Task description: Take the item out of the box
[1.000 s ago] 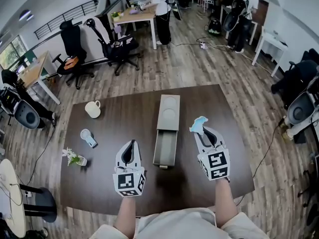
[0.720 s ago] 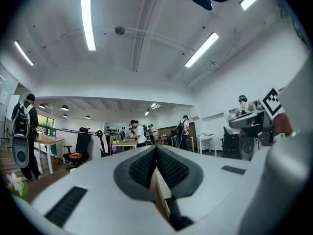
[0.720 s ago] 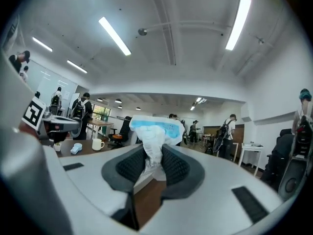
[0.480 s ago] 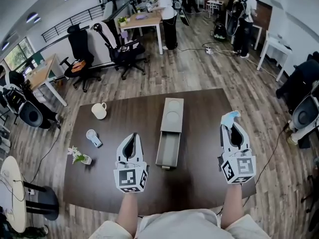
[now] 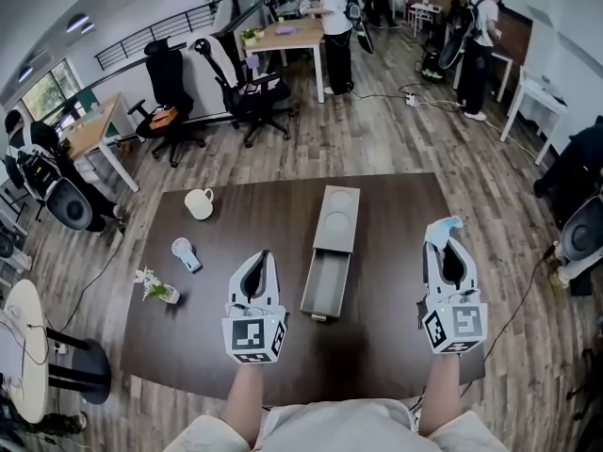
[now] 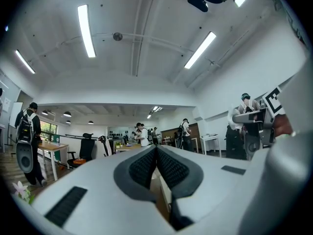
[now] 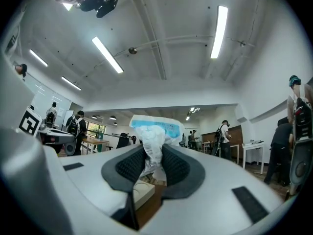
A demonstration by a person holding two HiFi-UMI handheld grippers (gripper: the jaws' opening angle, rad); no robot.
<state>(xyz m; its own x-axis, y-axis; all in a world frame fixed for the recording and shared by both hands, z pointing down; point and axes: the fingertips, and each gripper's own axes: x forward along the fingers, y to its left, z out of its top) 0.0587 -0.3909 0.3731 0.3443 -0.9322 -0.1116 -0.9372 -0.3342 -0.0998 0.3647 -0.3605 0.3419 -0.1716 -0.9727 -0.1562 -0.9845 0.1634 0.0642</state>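
From the head view, my right claw (image 5: 445,245) is clamped on the item, a small blue-and-white packet (image 5: 443,226) that sticks out past its tips. It hangs off to the right of the box (image 5: 332,250), well apart from it. The box lies lengthwise on the dark table (image 5: 236,224) with its drawer (image 5: 323,288) pulled out toward me, and I can see nothing in the drawer. My left claw (image 5: 260,264) hovers just left of the drawer, touching nothing.

From the left gripper view, that claw (image 6: 156,153) has its pads pressed together with nothing between them.

From the right gripper view, the packet (image 7: 152,131) is pinched by its crumpled lower part between the pads of this claw (image 7: 154,161), and its printed top fans out above them. A pale corner of the box (image 7: 142,192) shows low behind the jaws.

I judge the taking-out done — the item is clear of the box and in my grip. What seems left is to bring it down onto bare tabletop beside the box — low enough to rest there — and only then let the jaws part.
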